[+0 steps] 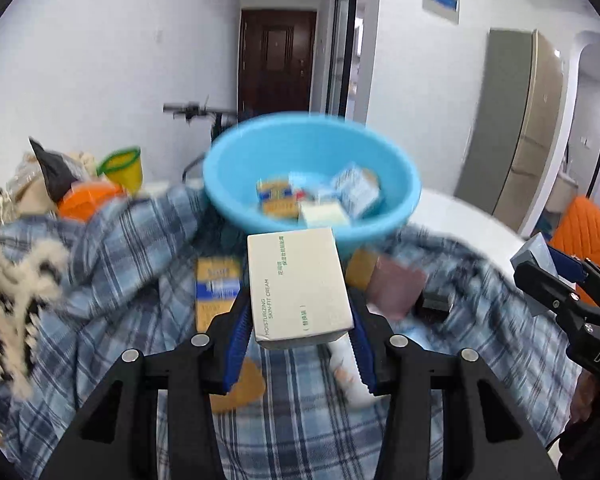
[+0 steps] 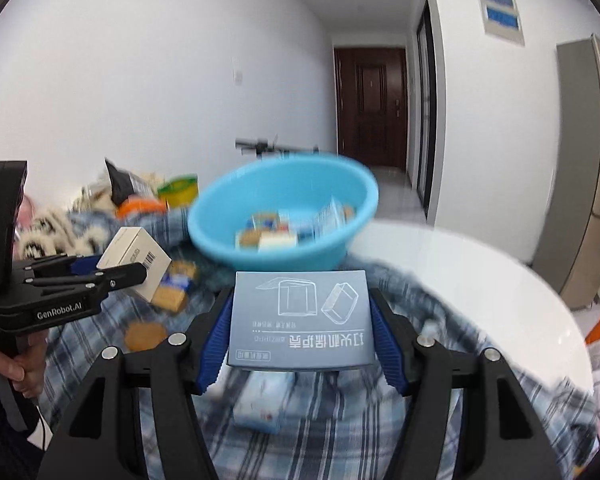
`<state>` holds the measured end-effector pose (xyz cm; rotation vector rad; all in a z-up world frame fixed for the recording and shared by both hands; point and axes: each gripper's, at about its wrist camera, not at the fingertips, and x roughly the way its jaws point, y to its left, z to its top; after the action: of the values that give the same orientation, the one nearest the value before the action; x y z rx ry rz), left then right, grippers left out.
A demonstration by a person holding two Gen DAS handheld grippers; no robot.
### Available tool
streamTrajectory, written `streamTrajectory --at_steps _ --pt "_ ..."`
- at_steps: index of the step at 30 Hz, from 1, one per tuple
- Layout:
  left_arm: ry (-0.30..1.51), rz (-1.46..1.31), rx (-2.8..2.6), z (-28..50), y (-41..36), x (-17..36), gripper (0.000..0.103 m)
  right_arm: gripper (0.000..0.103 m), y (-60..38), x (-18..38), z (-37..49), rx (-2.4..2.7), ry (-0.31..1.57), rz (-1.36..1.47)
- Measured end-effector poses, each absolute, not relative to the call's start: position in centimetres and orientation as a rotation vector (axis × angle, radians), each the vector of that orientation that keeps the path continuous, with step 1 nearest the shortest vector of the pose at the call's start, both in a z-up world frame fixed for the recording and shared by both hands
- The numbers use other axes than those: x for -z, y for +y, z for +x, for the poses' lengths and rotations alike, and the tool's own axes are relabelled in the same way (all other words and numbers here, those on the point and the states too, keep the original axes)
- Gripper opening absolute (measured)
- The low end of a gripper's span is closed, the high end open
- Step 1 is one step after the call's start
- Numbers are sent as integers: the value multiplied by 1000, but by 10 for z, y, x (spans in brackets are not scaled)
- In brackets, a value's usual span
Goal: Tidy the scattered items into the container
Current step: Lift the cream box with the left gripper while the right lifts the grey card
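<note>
Cream box (image 1: 298, 286) between left tool (image 1: 300, 344) pads.

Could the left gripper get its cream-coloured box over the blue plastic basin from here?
Probably yes: the left gripper holds the cream-coloured box with the blue plastic basin straight ahead, nothing between.

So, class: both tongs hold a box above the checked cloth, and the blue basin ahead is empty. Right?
Not quite. The blue basin is not empty: the left wrist view shows several small boxes inside. Both tongs, left and right, do hold a box.
</note>
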<state>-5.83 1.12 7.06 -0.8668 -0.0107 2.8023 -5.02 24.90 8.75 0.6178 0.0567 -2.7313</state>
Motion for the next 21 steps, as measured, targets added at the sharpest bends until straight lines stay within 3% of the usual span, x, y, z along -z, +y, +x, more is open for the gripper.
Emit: streamTrajectory --at_steps 8,21 --pt "-33 -693 -2864 -44 6 -115 47 62 244 -129 -31 2768 69 394" --pt "-1 -703 -2865 -46 0 -113 47 62 244 -131 -35 2768 77 387"
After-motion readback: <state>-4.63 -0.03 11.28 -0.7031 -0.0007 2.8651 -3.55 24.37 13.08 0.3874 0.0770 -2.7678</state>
